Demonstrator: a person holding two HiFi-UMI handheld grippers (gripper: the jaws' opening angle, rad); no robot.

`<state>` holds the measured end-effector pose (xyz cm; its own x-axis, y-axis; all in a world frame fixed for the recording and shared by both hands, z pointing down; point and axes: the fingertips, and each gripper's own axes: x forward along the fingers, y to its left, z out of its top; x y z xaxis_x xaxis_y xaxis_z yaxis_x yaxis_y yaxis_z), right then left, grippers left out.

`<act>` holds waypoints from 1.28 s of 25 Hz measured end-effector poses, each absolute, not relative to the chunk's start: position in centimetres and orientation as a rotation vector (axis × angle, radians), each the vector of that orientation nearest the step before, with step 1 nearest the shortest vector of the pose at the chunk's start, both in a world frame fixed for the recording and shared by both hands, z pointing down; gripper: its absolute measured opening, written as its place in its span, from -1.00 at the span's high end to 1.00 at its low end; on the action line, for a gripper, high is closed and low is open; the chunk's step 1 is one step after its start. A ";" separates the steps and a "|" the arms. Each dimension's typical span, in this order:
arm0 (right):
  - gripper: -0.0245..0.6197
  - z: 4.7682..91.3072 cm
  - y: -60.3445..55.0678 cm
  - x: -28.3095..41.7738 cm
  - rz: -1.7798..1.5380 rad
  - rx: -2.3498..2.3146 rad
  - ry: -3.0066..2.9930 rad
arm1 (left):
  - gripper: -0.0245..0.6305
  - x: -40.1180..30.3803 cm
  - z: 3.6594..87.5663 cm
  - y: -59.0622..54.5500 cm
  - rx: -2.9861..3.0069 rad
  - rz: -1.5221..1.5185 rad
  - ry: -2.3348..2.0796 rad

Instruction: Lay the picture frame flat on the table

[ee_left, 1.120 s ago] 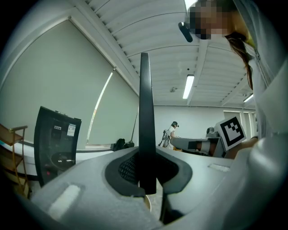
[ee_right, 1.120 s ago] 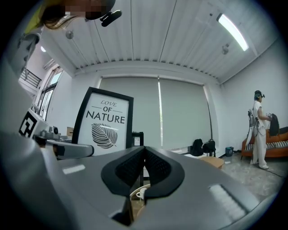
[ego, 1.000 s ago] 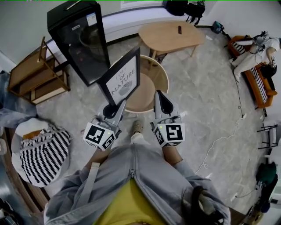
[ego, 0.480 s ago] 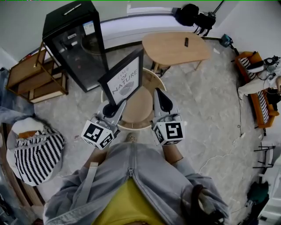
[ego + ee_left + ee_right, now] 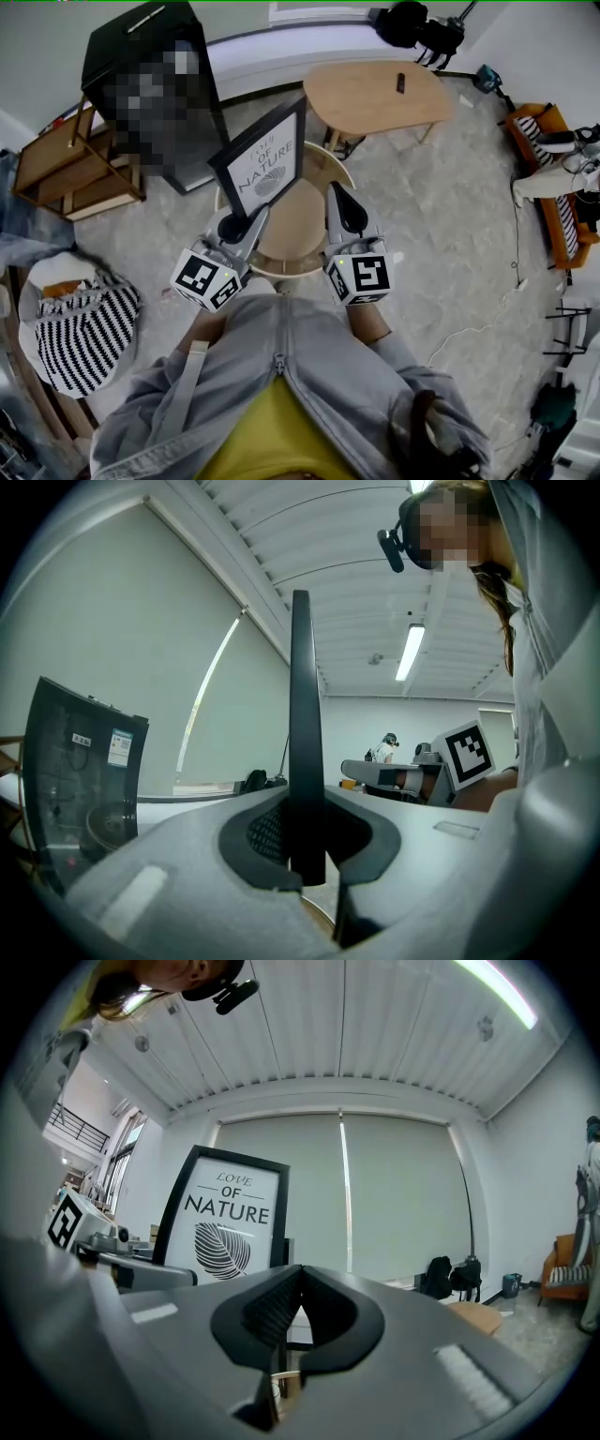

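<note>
Left gripper point(image 5: 236, 228): my jaws clamp the lower edge of the picture frame point(image 5: 263, 167), frame upright | right gripper point(image 5: 343, 208): my jaws closed together, nothing between them, just beside the frame | round table point(image 5: 298, 221): below both | oval table point(image 5: 375, 94): beyond.

picture frame point(image 5: 262, 169) stands over round table point(image 5: 298, 234) far-left edge, in left claw point(image 5: 255, 220). right claw point(image 5: 336, 194) over table's right side. oval table point(image 5: 375, 94) behind, cabinet point(image 5: 131, 47) behind-left.

Oval wooden table point(image 5: 375, 98) at back, striped bag point(image 5: 82, 336) at left.
</note>
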<state>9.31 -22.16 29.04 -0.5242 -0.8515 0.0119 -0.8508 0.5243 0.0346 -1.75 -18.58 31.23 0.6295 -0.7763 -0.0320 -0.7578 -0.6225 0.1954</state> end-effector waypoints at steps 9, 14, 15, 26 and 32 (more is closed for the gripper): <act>0.88 28.9 -23.7 9.4 -0.021 1.592 -2.701 | 0.81 -1.8 31.9 -20.7 2.731 -0.133 -1.122; 0.67 28.6 -24.2 8.5 -0.032 1.561 -2.728 | 0.80 -2.0 32.4 -21.3 2.769 -0.117 -0.997; 0.64 28.6 -24.4 8.3 -0.032 1.545 -2.734 | 0.80 -2.0 32.4 -21.4 2.777 -0.105 -0.975; 0.52 28.0 -24.6 6.4 0.001 1.298 -2.863 | 0.80 -1.7 32.0 -20.1 2.945 -0.085 -0.709; 0.52 27.7 -22.4 5.3 -0.025 1.150 -2.953 | 0.80 -2.6 31.5 -18.5 3.013 -0.107 -0.516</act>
